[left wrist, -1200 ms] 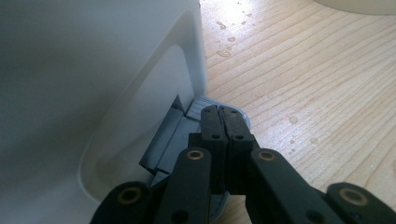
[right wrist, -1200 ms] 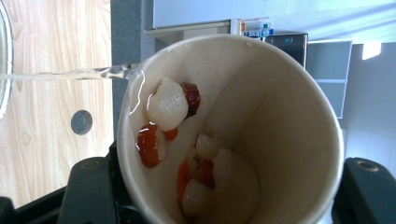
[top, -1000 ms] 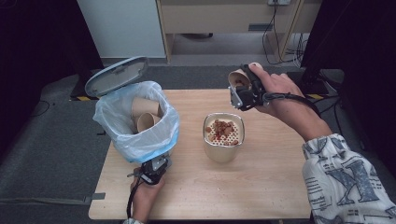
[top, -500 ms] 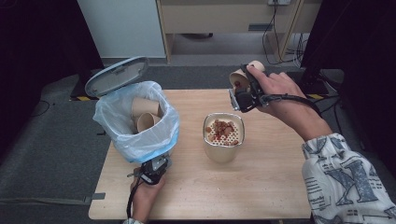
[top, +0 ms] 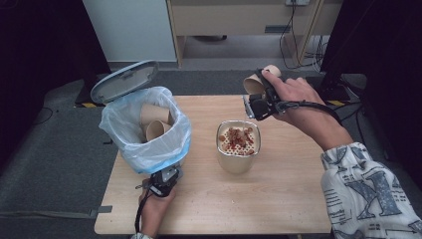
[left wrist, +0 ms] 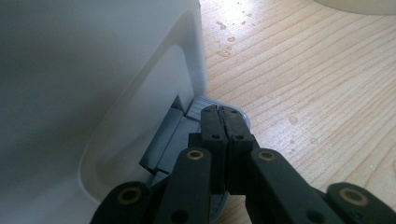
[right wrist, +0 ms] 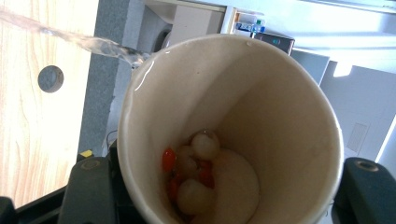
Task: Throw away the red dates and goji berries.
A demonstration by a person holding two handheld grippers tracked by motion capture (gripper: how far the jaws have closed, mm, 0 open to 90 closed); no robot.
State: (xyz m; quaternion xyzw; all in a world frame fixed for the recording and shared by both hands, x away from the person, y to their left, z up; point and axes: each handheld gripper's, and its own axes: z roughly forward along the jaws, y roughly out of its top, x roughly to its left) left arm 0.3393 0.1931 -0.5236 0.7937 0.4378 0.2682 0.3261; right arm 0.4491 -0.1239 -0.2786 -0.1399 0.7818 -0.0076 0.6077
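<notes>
- High view: the right gripper (top: 256, 99), in the upper right of the frame, is clamped on a tilted brown paper cup (top: 255, 83), held above and behind the metal strainer pot (top: 238, 147) at the centre of the wooden desk (top: 278, 199). Red and pale solids already lie on the pot's perforated insert, so draining looks well along. Judging by the two paper cups already in it, this cup goes next into the small white bin lined with a pale blue plastic bag (top: 144, 134) at the left, whose grey lid (top: 124, 80) stands open.
- Left gripper view: the left gripper (left wrist: 219, 114), jaws together, presses the grey pedal (left wrist: 198, 116) at the foot of the bin, which I judge holds the lid up. Water drops dot the desk at upper right.
- Right gripper view: the cup fills the frame between the jaws; a thin stream of liquid (right wrist: 70, 39) leaves its rim at upper left, while a few red and white pieces (right wrist: 196, 168) cling to the bottom. Emptying and binning remain.
</notes>
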